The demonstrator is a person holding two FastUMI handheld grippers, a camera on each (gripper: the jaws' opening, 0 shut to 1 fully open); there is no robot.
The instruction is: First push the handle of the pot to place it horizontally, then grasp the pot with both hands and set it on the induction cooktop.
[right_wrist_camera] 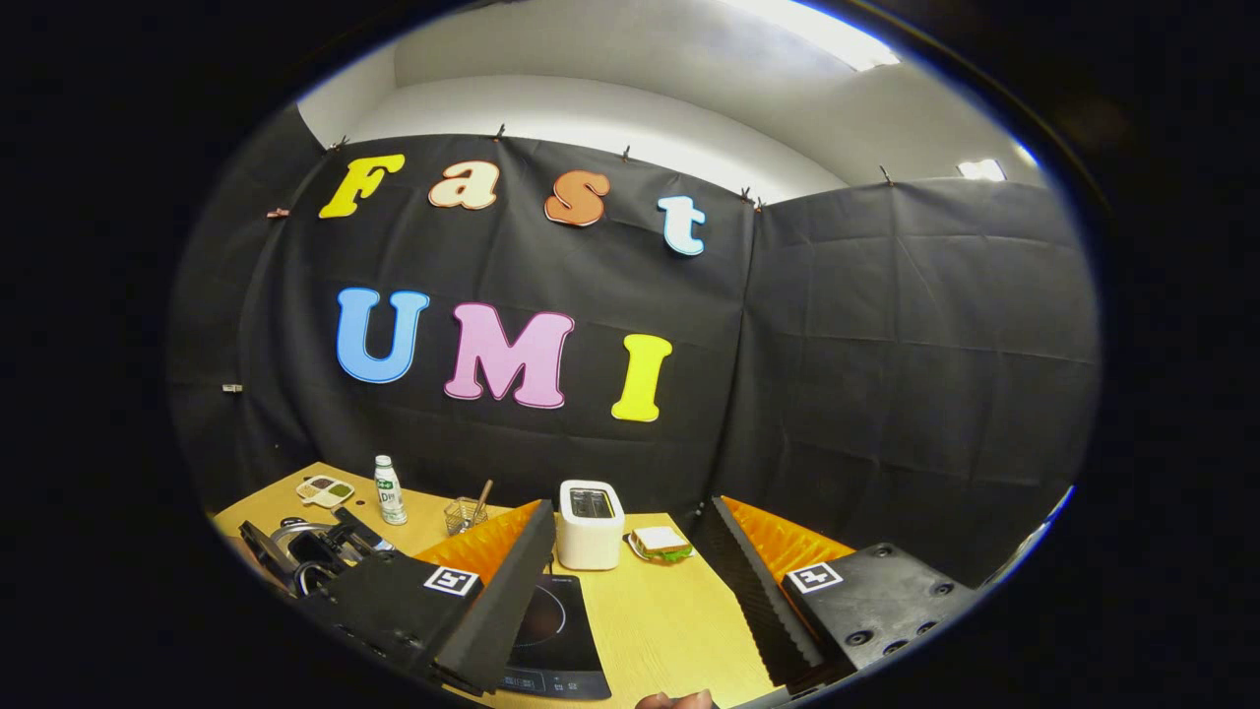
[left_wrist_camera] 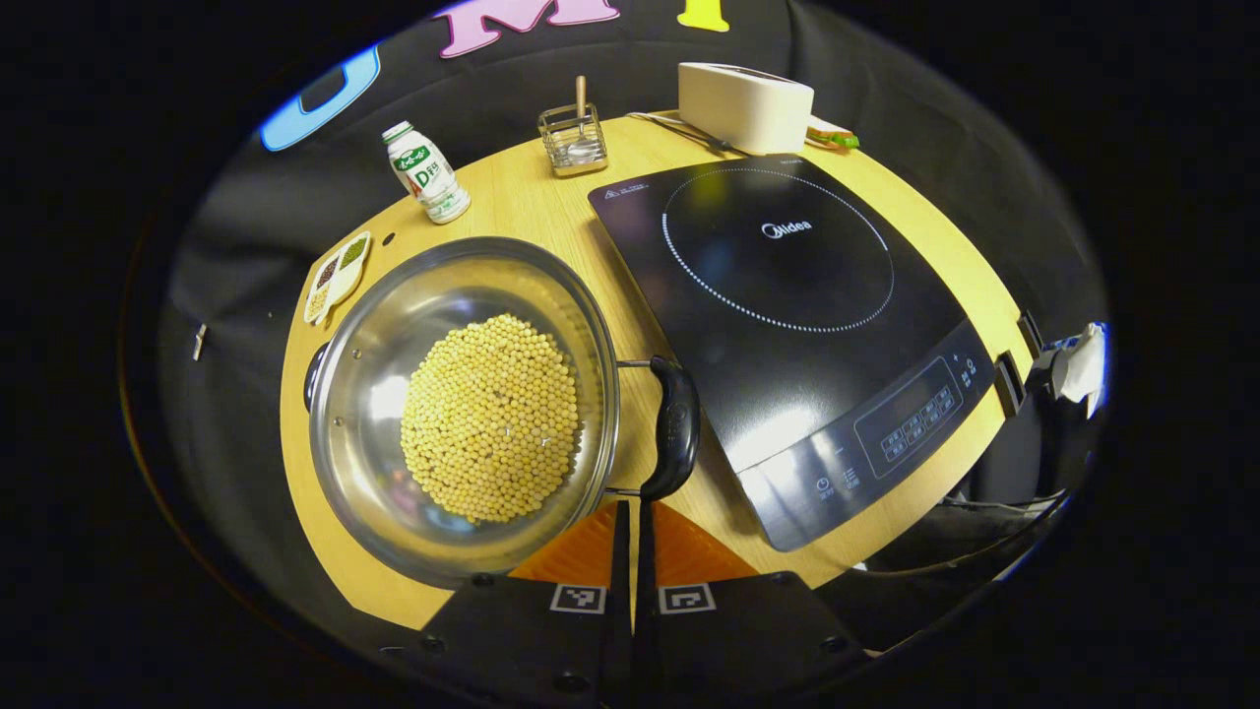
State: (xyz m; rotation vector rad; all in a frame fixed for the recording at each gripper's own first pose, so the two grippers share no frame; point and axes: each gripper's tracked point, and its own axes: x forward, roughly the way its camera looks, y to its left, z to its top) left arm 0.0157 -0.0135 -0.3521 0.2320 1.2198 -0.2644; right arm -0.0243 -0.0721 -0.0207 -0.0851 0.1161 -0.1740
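Hovered left gripper (left_wrist_camera: 632,512), fingers together, by pot (left_wrist_camera: 463,409) handle (left_wrist_camera: 674,428): pushing step; right gripper (right_wrist_camera: 630,591) spread wide, needed later.

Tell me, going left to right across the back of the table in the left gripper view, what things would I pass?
Divided dish of spices → small drink bottle → wire basket holding a wooden stick → white toaster → sandwich peeking out behind it.
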